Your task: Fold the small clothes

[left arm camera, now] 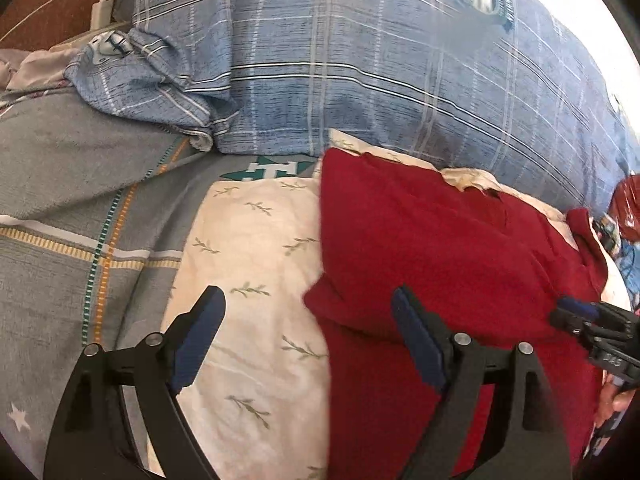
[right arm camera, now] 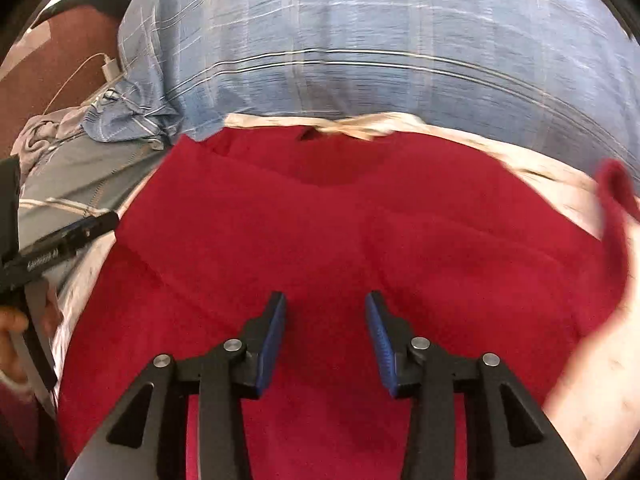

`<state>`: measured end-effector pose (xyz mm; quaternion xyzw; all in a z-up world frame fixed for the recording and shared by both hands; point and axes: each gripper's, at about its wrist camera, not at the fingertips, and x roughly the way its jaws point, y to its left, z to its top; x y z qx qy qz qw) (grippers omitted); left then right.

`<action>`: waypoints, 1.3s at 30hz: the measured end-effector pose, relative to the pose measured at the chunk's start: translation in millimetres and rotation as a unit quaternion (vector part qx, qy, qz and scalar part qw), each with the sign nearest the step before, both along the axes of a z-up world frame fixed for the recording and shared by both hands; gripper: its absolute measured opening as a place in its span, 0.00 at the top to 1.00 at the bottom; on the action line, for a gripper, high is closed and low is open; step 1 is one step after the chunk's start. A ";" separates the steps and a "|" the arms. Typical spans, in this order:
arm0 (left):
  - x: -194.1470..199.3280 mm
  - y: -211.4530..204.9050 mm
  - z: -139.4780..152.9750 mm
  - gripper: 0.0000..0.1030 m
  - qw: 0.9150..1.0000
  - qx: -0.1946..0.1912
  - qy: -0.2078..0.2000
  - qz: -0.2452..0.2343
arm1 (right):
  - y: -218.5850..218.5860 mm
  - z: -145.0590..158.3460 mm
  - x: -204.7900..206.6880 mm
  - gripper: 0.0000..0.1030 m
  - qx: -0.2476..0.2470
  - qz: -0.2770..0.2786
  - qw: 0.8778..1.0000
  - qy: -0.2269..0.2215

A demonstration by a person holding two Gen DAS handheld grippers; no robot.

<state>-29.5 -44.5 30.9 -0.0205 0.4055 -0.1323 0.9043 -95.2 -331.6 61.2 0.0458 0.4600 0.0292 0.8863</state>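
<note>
My left tongs (left arm camera: 308, 312) stand wide apart with nothing between the pads. Under them lies the left edge of the red garment (left arm camera: 440, 260): the right finger hangs over the red cloth, the left finger over the cream leaf-print cloth (left arm camera: 256, 256) that lies beneath the garment. Whether either finger touches the fabric I cannot tell. Past the left finger, further out, I see a grey bedsheet (left arm camera: 60, 184) with yellow and green stripes, and beyond the fingertips a big blue plaid pillow (left arm camera: 360, 60), with a crumpled piece of the same blue fabric to its left. Far off at the upper left a white charger (left arm camera: 100, 10) with its cable sits on a brown surface.

My right tongs (right arm camera: 325, 308) are partly open, a moderate gap, and grip nothing; red cloth shows in the gap below them. The picture is smeared, so contact with the cloth is not readable. The red garment fills nearly everything ahead of and around these tongs, spread fairly flat, with one corner lifted at the far right. The cream cloth rims it along the far side, and the blue pillow rises behind that. At the left edge of the right wrist view I see the other tongs in side view and part of a hand (right arm camera: 14, 344) on them.
</note>
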 end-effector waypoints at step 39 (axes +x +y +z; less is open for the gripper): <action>15.5 -74.2 -12.7 0.16 0.998 0.067 0.005 -0.014 | -79.1 1.5 11.8 0.87 -0.059 -0.068 0.996 0.003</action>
